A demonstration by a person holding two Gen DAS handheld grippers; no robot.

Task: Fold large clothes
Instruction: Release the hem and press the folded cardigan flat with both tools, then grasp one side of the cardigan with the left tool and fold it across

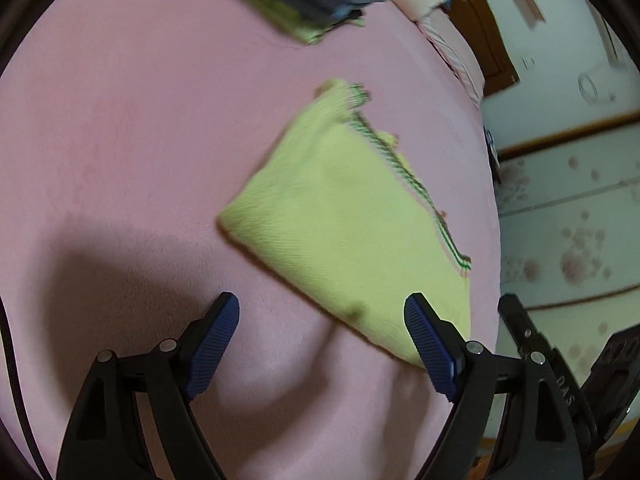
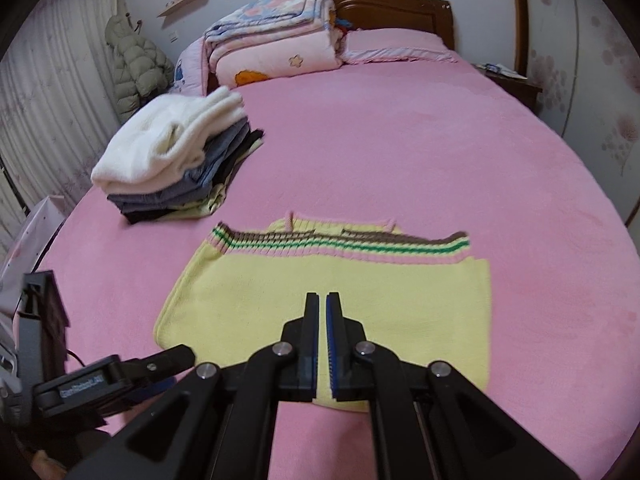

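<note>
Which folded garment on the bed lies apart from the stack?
The yellow sweater with striped ribbing, flat on the pink bedspread by itself. The white, grey-blue and dark garments are piled together in the stack farther back.

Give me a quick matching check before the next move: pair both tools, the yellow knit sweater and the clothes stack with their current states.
Things:
1. left tool
2. right tool
3. folded yellow knit sweater with striped hem
4. stack of folded clothes topped by a white fleece garment

States:
A. fingers closed together, holding nothing
B. lying flat on the pink bedspread
C. fingers spread wide apart
D. piled near the bed's edge

Pairs: 1-C, 2-A, 3-B, 4-D
</note>
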